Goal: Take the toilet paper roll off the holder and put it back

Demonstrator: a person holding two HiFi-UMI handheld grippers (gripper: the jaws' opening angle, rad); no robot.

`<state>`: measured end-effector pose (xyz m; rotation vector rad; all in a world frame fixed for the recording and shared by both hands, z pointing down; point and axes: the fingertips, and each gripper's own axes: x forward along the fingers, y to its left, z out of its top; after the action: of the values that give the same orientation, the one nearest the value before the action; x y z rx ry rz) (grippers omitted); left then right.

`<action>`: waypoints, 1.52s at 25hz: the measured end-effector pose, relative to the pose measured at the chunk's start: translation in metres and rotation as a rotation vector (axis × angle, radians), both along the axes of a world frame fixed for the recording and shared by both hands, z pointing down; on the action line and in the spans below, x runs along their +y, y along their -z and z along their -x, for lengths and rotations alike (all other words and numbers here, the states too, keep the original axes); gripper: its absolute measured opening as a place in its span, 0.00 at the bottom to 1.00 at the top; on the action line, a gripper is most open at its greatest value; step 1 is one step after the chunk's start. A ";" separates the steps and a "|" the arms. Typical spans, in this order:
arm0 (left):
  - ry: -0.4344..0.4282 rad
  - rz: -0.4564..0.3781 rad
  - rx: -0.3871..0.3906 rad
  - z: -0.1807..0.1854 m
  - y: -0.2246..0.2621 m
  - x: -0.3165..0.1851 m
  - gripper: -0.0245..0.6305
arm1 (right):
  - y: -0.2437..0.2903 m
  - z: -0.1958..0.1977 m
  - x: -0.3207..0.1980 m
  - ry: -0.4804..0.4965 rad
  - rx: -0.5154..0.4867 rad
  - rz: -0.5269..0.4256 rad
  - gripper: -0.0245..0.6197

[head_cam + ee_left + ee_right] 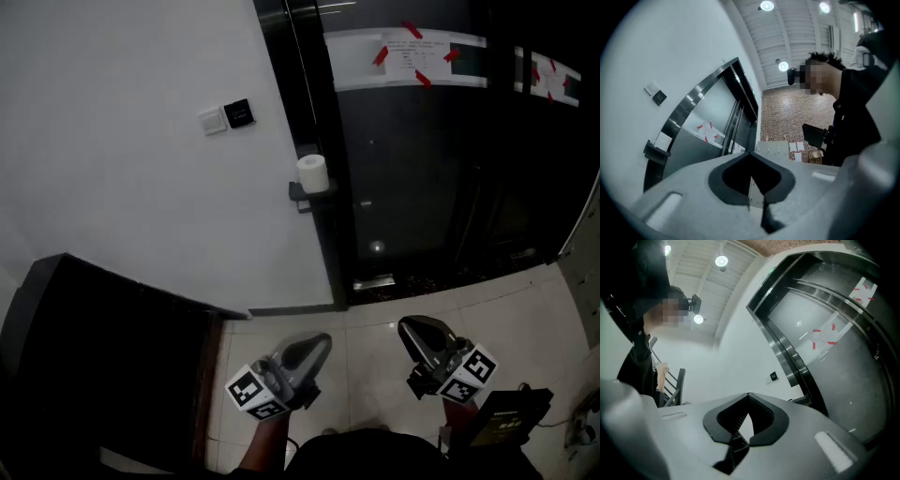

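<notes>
1. The task has not started, by the look of it. The roll (313, 172) sits upright on the holder (299, 193), which is fixed at the edge of the white wall (122, 169), just beside the dark door frame (309, 103).
2. Both grippers hang low in the head view, well apart from the roll and tilted a little upward. The left gripper (322, 339) has its jaws pressed together with nothing between them. The right gripper (405, 326) is the same, closed and empty.
3. The next move probably calls for bringing one gripper up and forward to the roll. Its jaws must spread wide enough to pass around the roll before they close. Then the roll must be lifted straight off the holder, not pulled sideways.
4. The roll is soft, so a hard squeeze could dent it. A gentle grip on its sides seems better.
5. The floor (375, 314) is pale glossy tile. At the lower left stands a dark cabinet (94, 356).
6. On the wall, left of the roll and higher, are two switches (226, 116). The door (422, 178) is dark and reflective, with a sheet (412, 54) taped on it by red strips.
</notes>
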<state>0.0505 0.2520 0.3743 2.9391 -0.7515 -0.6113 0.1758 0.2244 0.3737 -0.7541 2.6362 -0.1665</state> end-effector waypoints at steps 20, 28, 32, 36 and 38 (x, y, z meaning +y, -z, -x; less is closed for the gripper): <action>0.010 0.025 -0.039 -0.040 -0.006 -0.059 0.03 | -0.015 -0.021 -0.062 0.045 0.008 0.029 0.04; -0.022 0.033 0.010 0.000 -0.011 -0.149 0.03 | -0.011 0.020 -0.138 0.008 0.043 0.037 0.04; -0.066 0.023 0.039 0.025 -0.004 -0.204 0.03 | -0.006 0.042 -0.191 -0.039 0.077 0.038 0.04; -0.084 0.000 0.071 0.059 0.009 -0.251 0.03 | 0.014 0.076 -0.235 -0.053 0.077 0.025 0.04; -0.102 -0.018 0.099 0.075 0.018 -0.269 0.03 | 0.017 0.093 -0.255 -0.062 0.096 0.018 0.04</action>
<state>-0.0247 -0.0169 0.3560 2.9153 -0.5862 -0.7523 0.0824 -0.0303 0.3570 -0.8684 2.7005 -0.1404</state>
